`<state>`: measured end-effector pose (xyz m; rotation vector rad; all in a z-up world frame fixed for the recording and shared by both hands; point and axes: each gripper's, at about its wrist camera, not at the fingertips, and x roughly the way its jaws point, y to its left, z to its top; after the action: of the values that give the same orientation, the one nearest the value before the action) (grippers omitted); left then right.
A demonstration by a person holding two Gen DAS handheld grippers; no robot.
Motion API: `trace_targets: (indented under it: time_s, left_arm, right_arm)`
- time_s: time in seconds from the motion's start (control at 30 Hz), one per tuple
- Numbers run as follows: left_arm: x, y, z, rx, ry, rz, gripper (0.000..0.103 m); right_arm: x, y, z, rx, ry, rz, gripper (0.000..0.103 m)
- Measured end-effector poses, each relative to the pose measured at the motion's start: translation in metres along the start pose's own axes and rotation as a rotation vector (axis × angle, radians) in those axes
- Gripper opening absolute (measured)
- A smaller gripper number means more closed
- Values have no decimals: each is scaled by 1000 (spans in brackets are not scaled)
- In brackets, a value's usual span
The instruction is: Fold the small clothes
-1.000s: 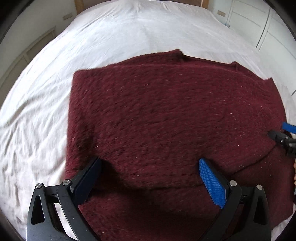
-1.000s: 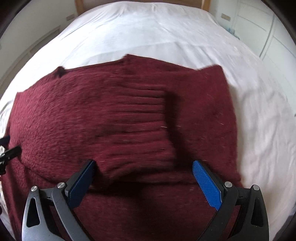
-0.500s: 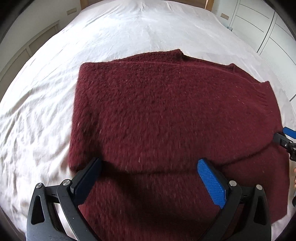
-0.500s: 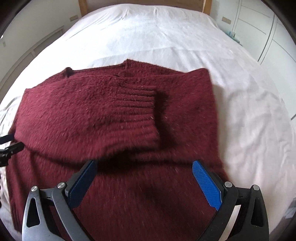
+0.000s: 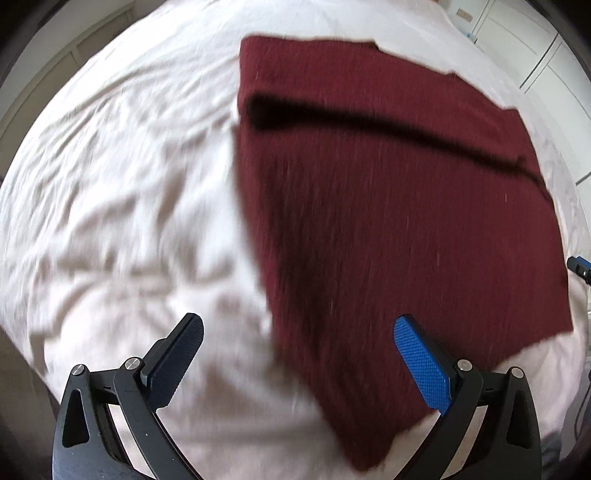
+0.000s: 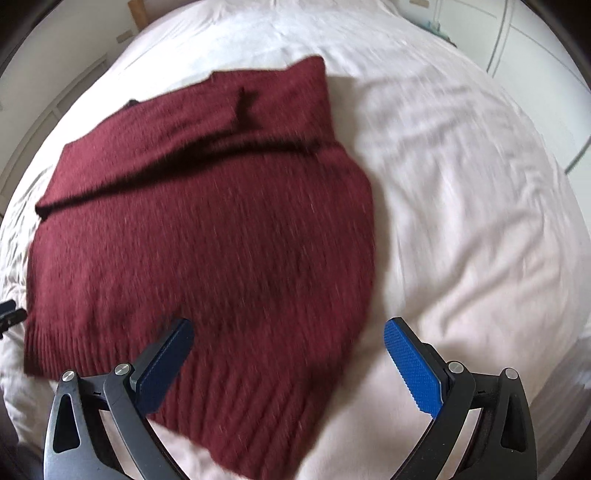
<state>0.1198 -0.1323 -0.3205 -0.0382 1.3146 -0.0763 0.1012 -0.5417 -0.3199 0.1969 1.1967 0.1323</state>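
Observation:
A dark red fuzzy sweater [image 5: 388,206] lies flat on the white bed, with its sleeves folded across the upper body. It also shows in the right wrist view [image 6: 207,236], ribbed hem nearest me. My left gripper [image 5: 299,354] is open and empty above the sweater's near left corner. My right gripper [image 6: 288,354] is open and empty above the hem's right corner. The right gripper's tip [image 5: 580,267] peeks in at the right edge of the left wrist view. The left gripper's tip [image 6: 9,314] shows at the left edge of the right wrist view.
The wrinkled white bed sheet [image 5: 110,206] spreads left of the sweater and also right of it [image 6: 480,206]. White wardrobe doors [image 6: 535,44] stand at the far right. A wooden headboard post [image 6: 135,13] is at the back.
Both grippers have pulled back and apart from over the sweater's middle to its near corners. The views are blurred by this motion. Both stay open.

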Motion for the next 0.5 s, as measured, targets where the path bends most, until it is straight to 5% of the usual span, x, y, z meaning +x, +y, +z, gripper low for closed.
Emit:
trace_targets:
  time_s: [0.3, 0.43, 0.5]
  left_arm:
    - [23, -20, -14, -12, 46, -47, 101]
    - [32, -27, -12, -2, 56, -33, 82]
    - [36, -29, -11, -4, 69, -33, 74]
  right_arm:
    - [12, 0, -29, 12, 59, -21, 103]
    - [16, 7, -37, -15, 65, -31, 101]
    - [19, 10, -40, -23, 82, -41, 86]
